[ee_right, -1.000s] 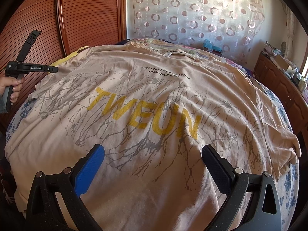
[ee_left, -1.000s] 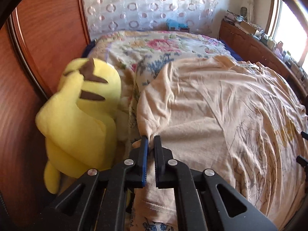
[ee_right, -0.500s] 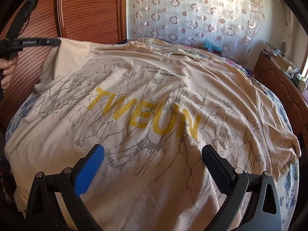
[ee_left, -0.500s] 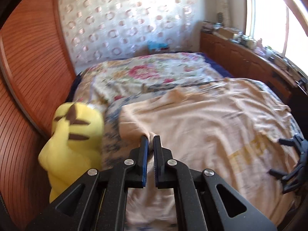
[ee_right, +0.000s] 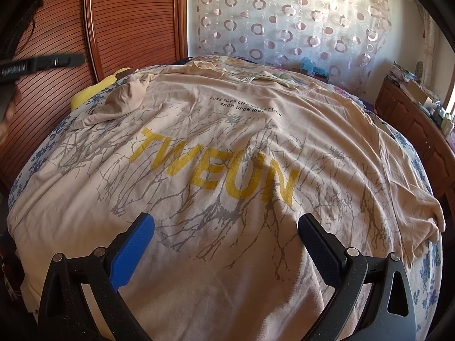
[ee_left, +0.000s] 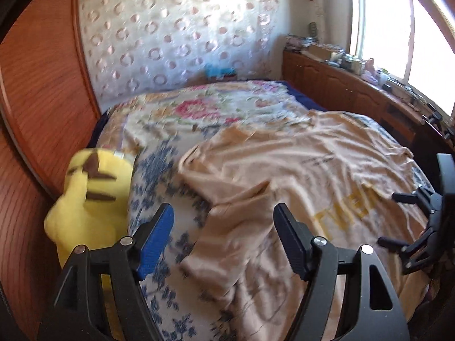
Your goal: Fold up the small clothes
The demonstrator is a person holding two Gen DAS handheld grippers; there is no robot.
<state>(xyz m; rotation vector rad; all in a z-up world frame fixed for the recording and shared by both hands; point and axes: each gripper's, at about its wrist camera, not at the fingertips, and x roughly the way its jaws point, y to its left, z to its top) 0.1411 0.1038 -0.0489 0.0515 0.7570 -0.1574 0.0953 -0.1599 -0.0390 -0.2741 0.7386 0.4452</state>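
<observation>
A beige T-shirt (ee_right: 227,156) with yellow letters and grey branch print lies spread on the bed, also seen in the left wrist view (ee_left: 298,176). Its left sleeve (ee_right: 122,99) lies crumpled and turned in at the shoulder. My left gripper (ee_left: 224,227) hovers above that sleeve (ee_left: 236,199) with its jaws opening and nothing between them. From the right wrist view, the left gripper (ee_right: 42,62) shows at the top left, held by a hand (ee_right: 8,113). My right gripper (ee_right: 226,221) stands open over the shirt's lower part, holding nothing. It appears at the right edge of the left wrist view (ee_left: 421,227).
A yellow plush toy (ee_left: 91,199) sits at the bed's left edge against wooden wardrobe doors (ee_right: 128,22). A floral bedspread (ee_left: 199,110) covers the bed. A cluttered wooden cabinet (ee_left: 341,91) runs along the right under the window. A patterned curtain (ee_right: 284,22) hangs behind.
My left gripper, shut on the sleeve, lifted it up and inward, then opened and let it go. The sleeve now lies bunched on the shirt. The right gripper has not moved.
</observation>
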